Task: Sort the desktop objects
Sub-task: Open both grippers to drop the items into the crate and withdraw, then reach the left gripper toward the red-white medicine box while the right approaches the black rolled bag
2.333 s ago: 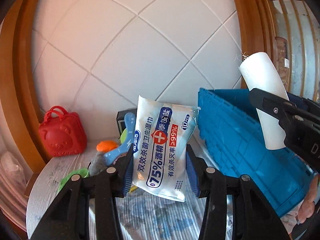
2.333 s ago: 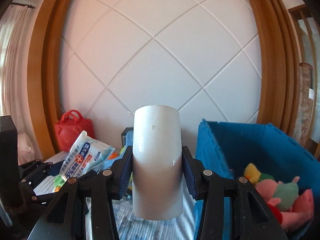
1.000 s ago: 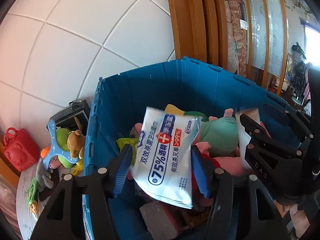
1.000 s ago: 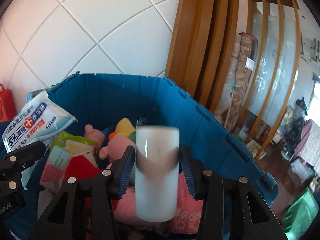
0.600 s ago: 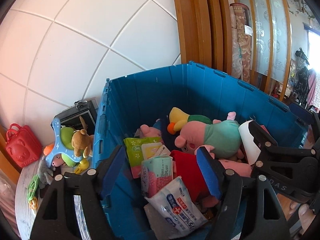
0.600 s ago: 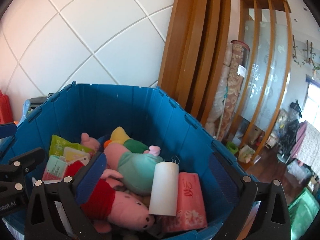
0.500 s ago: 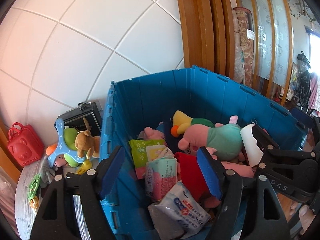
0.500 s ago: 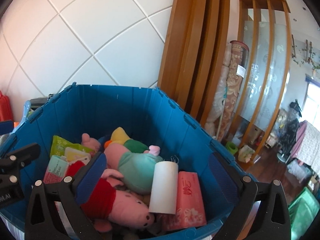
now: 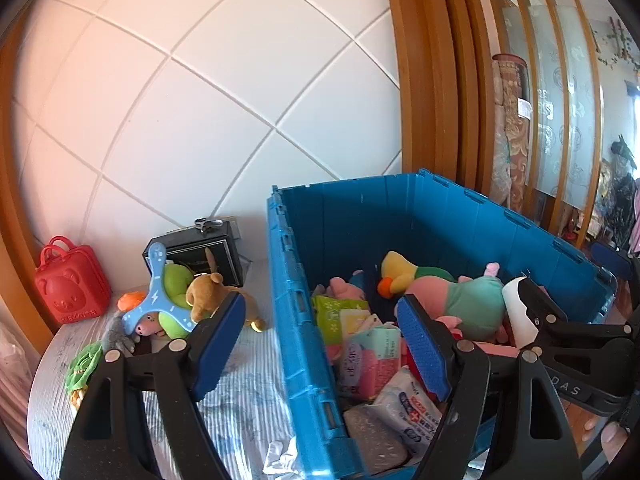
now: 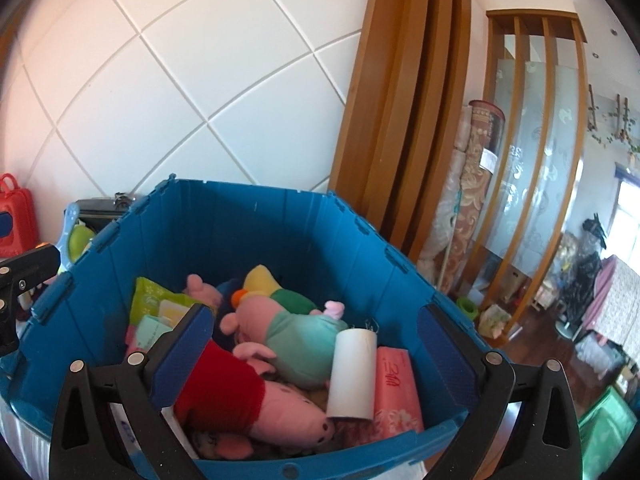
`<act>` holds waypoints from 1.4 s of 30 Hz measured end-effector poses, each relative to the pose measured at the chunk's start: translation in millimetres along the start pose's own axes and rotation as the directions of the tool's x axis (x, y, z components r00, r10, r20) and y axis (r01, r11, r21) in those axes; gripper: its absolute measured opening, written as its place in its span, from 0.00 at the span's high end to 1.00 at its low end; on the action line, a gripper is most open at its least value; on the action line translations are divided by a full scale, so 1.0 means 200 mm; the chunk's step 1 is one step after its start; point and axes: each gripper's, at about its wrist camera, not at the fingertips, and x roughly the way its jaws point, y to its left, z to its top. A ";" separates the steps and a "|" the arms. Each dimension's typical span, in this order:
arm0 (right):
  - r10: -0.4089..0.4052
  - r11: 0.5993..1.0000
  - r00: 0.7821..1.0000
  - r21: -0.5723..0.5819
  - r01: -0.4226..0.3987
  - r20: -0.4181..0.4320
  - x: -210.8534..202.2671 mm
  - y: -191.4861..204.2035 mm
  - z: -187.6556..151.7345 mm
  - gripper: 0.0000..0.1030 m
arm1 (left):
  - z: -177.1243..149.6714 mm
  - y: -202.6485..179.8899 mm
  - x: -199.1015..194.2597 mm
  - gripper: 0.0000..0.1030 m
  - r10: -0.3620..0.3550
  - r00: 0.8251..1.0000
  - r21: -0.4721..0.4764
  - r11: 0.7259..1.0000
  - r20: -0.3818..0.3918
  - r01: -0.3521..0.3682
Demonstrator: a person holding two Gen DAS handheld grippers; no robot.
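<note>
Wipes pack lies in the blue bin, low between the left gripper's jaws and nearer the right-hand one; nothing touches it. Those jaws stand wide with nothing gripped, straddling the bin's near-left wall.

White roll lies in the bin too, between the right gripper's jaws, right of centre, free of both pads. It rests against a pink tissue pack just beside it toward the right jaw. These jaws are spread fully, empty.

Beyond the roll: a pig plush in teal, and farther in, a duck plush. Against the left jaw, a pig plush in red. A green packet sits beyond that jaw by the bin's far-left wall.

In the left view, outside the bin beyond the left jaw, on the table: a blue boomerang toy, a brown plush, a black box behind them. Farther left, a red bag by the wall. The right gripper shows at the right edge, past the right jaw, part of the roll behind it.
</note>
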 end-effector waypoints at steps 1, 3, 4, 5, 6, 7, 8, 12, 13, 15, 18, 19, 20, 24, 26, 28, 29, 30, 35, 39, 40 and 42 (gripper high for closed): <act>0.004 1.000 1.000 -0.002 -0.004 0.005 -0.01 0.02 0.01 0.00 | 0.00 0.03 -0.01 0.24 0.006 1.000 -0.008 1.000 0.004 -0.006; 0.013 1.000 1.000 -0.007 -0.013 0.016 -0.05 0.06 0.03 0.00 | 0.00 0.09 -0.03 0.24 0.021 1.000 -0.024 1.000 0.014 -0.021; 0.019 1.000 1.000 -0.011 -0.019 0.022 -0.06 0.09 0.04 0.00 | 0.00 0.13 -0.04 0.24 0.030 0.999 -0.034 0.999 0.019 -0.029; 0.026 1.000 0.999 -0.016 -0.025 0.029 -0.08 0.11 0.05 0.00 | -0.01 0.17 -0.05 0.24 0.035 0.999 -0.042 0.999 0.021 -0.035; 0.032 0.999 0.999 -0.023 -0.031 0.036 -0.10 0.14 0.07 0.00 | -0.01 0.20 -0.05 0.24 0.041 0.999 -0.050 0.998 0.022 -0.040; 0.038 0.999 0.998 -0.030 -0.037 0.042 -0.12 0.18 0.08 0.00 | -0.01 0.24 -0.06 0.24 0.045 0.999 -0.059 0.997 0.024 -0.044; 0.045 0.998 0.998 -0.039 -0.044 0.048 -0.14 0.21 0.09 0.00 | -0.02 0.28 -0.06 0.24 0.047 0.998 -0.070 0.997 0.029 -0.045; 0.094 0.994 0.992 -0.067 -0.089 0.080 -0.23 0.37 0.13 0.00 | -0.05 0.46 -0.11 0.24 0.049 0.997 -0.111 0.993 0.061 -0.042; 0.112 0.992 0.990 -0.071 -0.106 0.087 -0.25 0.41 0.14 0.00 | -0.06 0.51 -0.12 0.24 0.050 0.996 -0.122 0.992 0.069 -0.042; 0.151 0.987 0.984 -0.076 -0.144 0.095 -0.29 0.49 0.16 0.00 | -0.08 0.61 -0.15 0.24 0.067 0.995 -0.141 0.988 0.076 -0.056; 0.193 0.979 0.975 -0.080 -0.185 0.111 -0.34 0.63 0.19 0.00 | -0.12 0.79 -0.17 0.24 0.115 0.991 -0.167 0.981 0.063 -0.103; 0.208 0.977 0.971 -0.081 -0.199 0.114 -0.35 0.68 0.20 0.00 | -0.13 0.84 -0.18 0.24 0.125 0.991 -0.178 0.978 0.057 -0.113; 0.224 0.973 0.968 -0.082 -0.216 0.115 -0.36 0.73 0.21 0.00 | -0.15 0.92 -0.18 0.24 0.136 0.990 -0.198 0.972 0.045 -0.124; 0.307 0.951 0.946 -0.083 -0.299 0.109 -0.37 0.96 0.23 0.00 | -0.22 1.19 -0.19 0.24 0.176 0.984 -0.254 0.953 0.018 -0.166; 0.340 0.940 0.936 -0.081 -0.333 0.096 -0.36 1.05 0.23 0.00 | -0.26 1.30 -0.20 0.24 0.208 0.978 -0.261 0.945 0.013 -0.198; 0.369 0.929 0.926 -0.076 -0.364 0.078 -0.33 1.15 0.23 0.00 | -0.29 1.39 -0.20 0.24 0.244 0.970 -0.264 0.935 -0.002 -0.236; 0.382 0.923 0.922 -0.074 -0.377 0.068 -0.32 1.19 0.23 0.00 | -0.31 1.45 -0.19 0.24 0.257 0.966 -0.268 0.930 -0.016 -0.252; 0.397 0.917 0.916 -0.075 -0.392 0.058 -0.30 1.24 0.23 0.00 | -0.33 1.50 -0.18 0.24 0.268 0.963 -0.274 0.924 -0.030 -0.265; 0.445 0.892 0.896 -0.098 -0.442 0.007 -0.20 1.42 0.21 0.00 | -0.42 1.70 -0.11 0.24 0.297 0.948 -0.297 0.901 -0.110 -0.317; 0.488 0.863 0.871 -0.121 -0.491 -0.051 -0.11 1.57 0.18 0.00 | -0.48 1.78 0.00 0.24 0.299 0.939 -0.294 0.894 -0.170 -0.338; 0.495 0.857 0.866 -0.124 -0.499 -0.068 -0.07 1.61 0.17 0.00 | -0.49 1.80 0.04 0.24 0.297 0.936 -0.292 0.893 -0.188 -0.342; 0.508 0.846 0.856 -0.131 -0.517 -0.101 -0.01 1.67 0.15 0.00 | -0.51 1.83 0.13 0.24 0.287 0.934 -0.290 0.894 -0.213 -0.341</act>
